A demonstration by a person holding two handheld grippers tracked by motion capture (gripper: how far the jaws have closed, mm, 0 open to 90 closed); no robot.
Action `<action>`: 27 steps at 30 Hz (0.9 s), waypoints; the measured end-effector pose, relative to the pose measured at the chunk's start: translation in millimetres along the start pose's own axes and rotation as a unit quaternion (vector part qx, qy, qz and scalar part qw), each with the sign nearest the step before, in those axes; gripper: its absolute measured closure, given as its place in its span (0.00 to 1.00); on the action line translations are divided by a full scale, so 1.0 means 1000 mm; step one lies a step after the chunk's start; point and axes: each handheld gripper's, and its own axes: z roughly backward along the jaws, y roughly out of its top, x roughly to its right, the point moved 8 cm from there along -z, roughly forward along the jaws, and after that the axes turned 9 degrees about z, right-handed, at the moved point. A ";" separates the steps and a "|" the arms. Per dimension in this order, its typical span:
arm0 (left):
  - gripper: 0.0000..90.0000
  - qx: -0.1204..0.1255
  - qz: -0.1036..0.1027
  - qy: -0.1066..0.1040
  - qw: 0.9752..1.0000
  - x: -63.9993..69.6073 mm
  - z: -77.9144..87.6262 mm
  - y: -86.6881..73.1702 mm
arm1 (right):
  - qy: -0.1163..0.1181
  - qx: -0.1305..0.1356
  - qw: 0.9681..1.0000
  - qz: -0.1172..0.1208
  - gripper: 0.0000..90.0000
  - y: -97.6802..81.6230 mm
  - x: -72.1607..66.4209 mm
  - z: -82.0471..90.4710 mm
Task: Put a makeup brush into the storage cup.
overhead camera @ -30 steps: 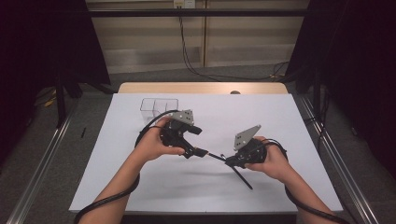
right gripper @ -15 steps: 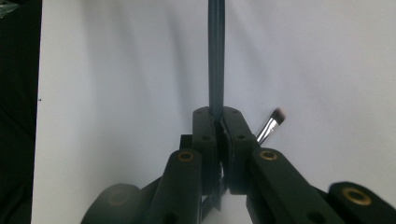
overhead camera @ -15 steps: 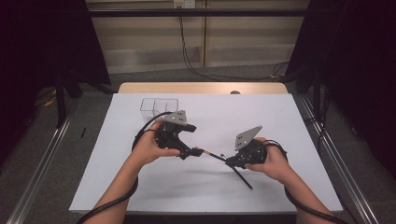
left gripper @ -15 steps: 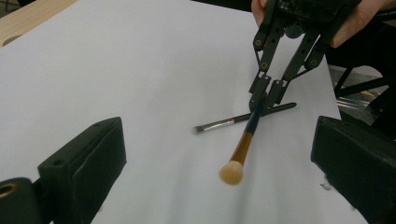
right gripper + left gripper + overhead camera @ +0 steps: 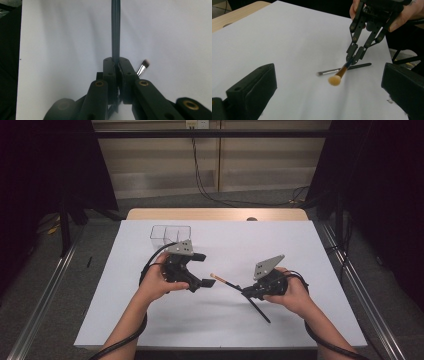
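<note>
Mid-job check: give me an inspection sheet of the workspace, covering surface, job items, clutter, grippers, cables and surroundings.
Surface: white sheet over wooden table.
Job's things: tan-tipped makeup brush, lifted; slim black brush lying flat beneath it; clear divided plastic box at the far left.
Clutter: nothing seen.
Grippers: right gripper shut on the tan-tipped brush's handle; left gripper open, its jaws just widened, nothing between them.
Cables: black, trailing from each gripper.
Surroundings: dark curtains, grey floor.
</note>
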 end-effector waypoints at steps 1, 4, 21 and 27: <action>0.00 0.005 0.001 -0.001 1.000 0.000 0.000 0.000 | -0.001 0.001 1.000 -0.001 0.95 0.000 0.000 0.000; 0.00 0.017 0.006 -0.003 1.000 0.001 0.001 0.001 | -0.003 0.010 1.000 -0.008 0.95 0.001 0.001 0.000; 0.00 0.059 0.029 -0.003 0.998 0.000 0.001 0.001 | -0.025 0.080 0.996 -0.042 0.95 0.014 0.003 -0.001; 0.00 0.067 0.038 -0.006 0.997 0.000 0.001 0.001 | -0.036 0.106 0.992 -0.051 0.95 0.020 0.005 -0.001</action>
